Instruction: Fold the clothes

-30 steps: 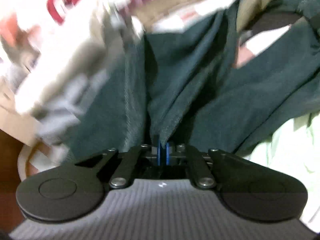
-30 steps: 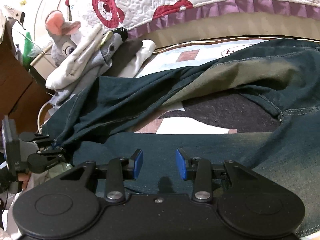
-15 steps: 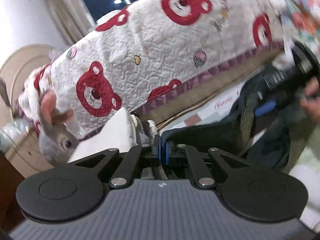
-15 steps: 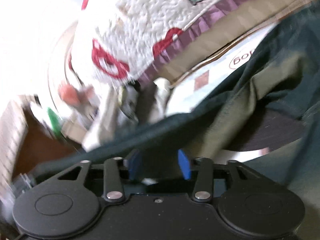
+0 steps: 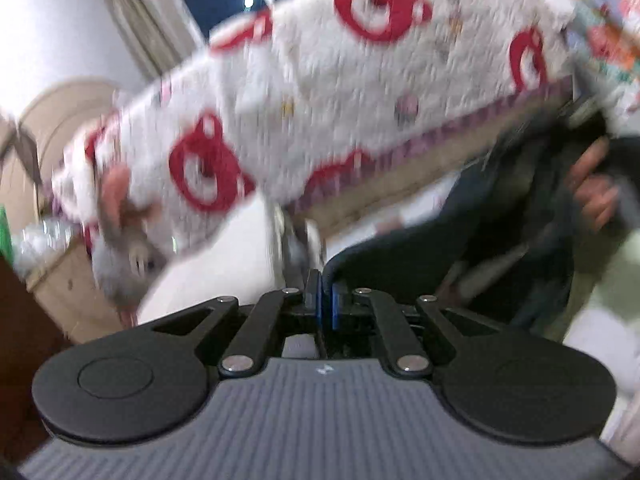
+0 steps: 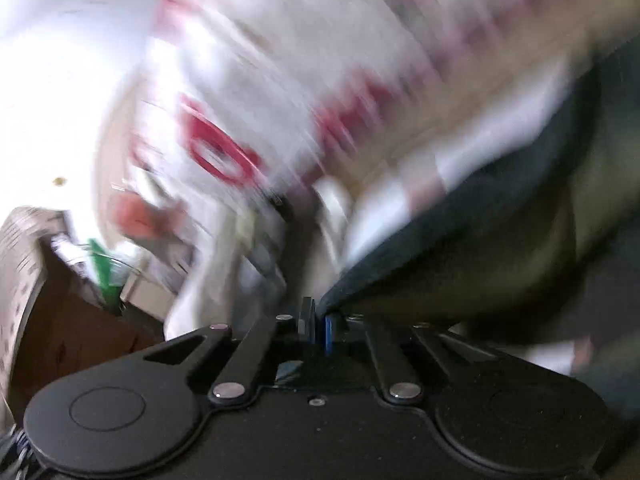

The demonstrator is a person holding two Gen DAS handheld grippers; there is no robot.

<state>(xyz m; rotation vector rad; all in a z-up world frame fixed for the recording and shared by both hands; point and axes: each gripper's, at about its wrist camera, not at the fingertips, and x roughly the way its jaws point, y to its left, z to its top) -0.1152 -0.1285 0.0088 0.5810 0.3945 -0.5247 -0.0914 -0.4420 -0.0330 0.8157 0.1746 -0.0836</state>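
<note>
**Both claws clamping dark trousers, lifted over the bed**

No brand, label or writing is reading clearly; both views are smearing with motion blur, the right wrist view worst.

The left claw (image 5: pixel 325 300) is sitting clenched, its 2 blue pads pinching an edge of the dark trousers (image 5: pixel 420 256). From that pinch the cloth is running up and to the right, its long axis slanting toward a hand (image 5: pixel 596 196) at the right edge of the left wrist view, where the cloth is bunching in dark folds. Whether that hand is touching the cloth is not showing through the blur.

The right claw (image 6: pixel 320 326) has just been closing and is now gripping a hem of the same dark trousers (image 6: pixel 500 240) between its pads. There the fabric is rising away to the upper right, filling the right side of the right wrist view.

Behind the cloth, a white quilt (image 5: pixel 320 92) printed with red bear faces is hanging along the far side, a purple frill at its lower border. A grey plush toy (image 5: pixel 128 248) with pink ears is lying at the left, just beside white bedding (image 5: pixel 224 264). A pale green cloth (image 5: pixel 616 280) is lying at the right edge. Open room is showing to the left of the claws, above the white bedding; the right side is crowding with trousers and hand.
</note>
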